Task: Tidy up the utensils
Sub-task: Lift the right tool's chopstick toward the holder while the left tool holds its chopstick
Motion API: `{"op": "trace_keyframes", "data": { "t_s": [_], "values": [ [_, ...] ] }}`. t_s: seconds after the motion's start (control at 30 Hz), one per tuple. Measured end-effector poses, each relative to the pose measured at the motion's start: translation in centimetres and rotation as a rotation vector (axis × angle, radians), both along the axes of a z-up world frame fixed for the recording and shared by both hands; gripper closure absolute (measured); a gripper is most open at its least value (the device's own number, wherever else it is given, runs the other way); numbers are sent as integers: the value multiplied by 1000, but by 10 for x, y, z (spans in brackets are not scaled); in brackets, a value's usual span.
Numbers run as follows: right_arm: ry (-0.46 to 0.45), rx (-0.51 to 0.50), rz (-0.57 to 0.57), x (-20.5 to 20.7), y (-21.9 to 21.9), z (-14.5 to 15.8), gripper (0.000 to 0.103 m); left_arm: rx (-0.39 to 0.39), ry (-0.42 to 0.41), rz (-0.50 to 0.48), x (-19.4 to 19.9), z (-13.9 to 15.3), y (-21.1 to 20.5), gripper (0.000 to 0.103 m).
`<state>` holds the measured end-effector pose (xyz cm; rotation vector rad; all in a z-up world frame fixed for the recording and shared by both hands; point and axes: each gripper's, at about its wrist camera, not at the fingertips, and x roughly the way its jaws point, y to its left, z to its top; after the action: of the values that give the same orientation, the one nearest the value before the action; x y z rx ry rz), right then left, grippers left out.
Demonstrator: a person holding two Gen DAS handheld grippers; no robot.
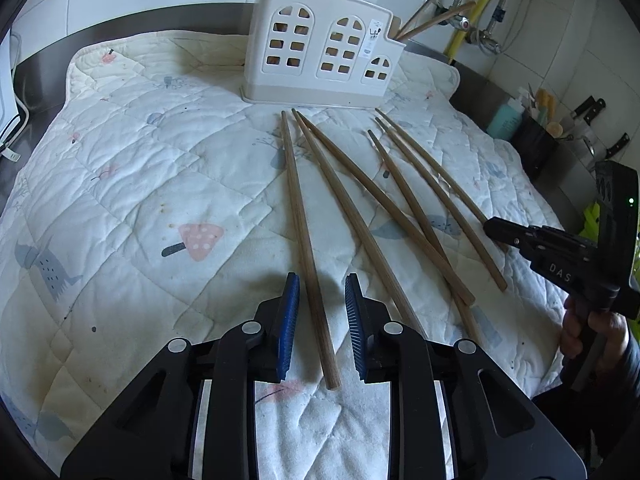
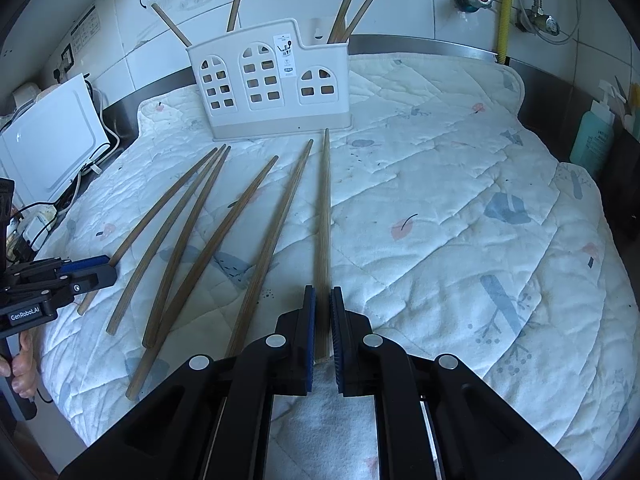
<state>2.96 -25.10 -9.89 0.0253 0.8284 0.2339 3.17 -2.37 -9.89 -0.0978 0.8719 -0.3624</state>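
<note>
Several wooden chopsticks lie fanned on a quilted cloth (image 1: 120, 168) in front of a white utensil holder (image 1: 320, 52) (image 2: 268, 92), which has a few chopsticks standing in it. My left gripper (image 1: 322, 280) is open, and the near end of the leftmost chopstick (image 1: 304, 232) lies between its blue pads with a gap on each side. My right gripper (image 2: 323, 290) is shut on the near end of the rightmost chopstick (image 2: 325, 208), which still rests on the cloth. Each view shows the other gripper at its edge, the right one (image 1: 490, 226) and the left one (image 2: 108, 268).
A teal bottle (image 1: 506, 118) (image 2: 592, 136) and a dark knife block (image 1: 588, 108) stand right of the cloth. A white appliance (image 2: 52, 140) with cables sits to the left. Tiled wall, taps and a yellow pipe (image 2: 505, 8) are behind the holder.
</note>
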Motion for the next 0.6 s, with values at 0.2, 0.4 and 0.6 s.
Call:
{"op": "trace_keyframes", "data": {
  "t_s": [0.2, 0.4, 0.6],
  "values": [
    [-5, -2, 10, -2, 2, 2, 75, 34, -11, 8, 0, -1, -3, 85],
    [-29, -30, 15, -5, 7, 3, 64, 32, -14, 29, 0, 0, 2, 95],
    [-26, -64, 12, -6, 10, -1, 77, 32, -26, 43, 0, 2, 6, 97]
  ]
}}
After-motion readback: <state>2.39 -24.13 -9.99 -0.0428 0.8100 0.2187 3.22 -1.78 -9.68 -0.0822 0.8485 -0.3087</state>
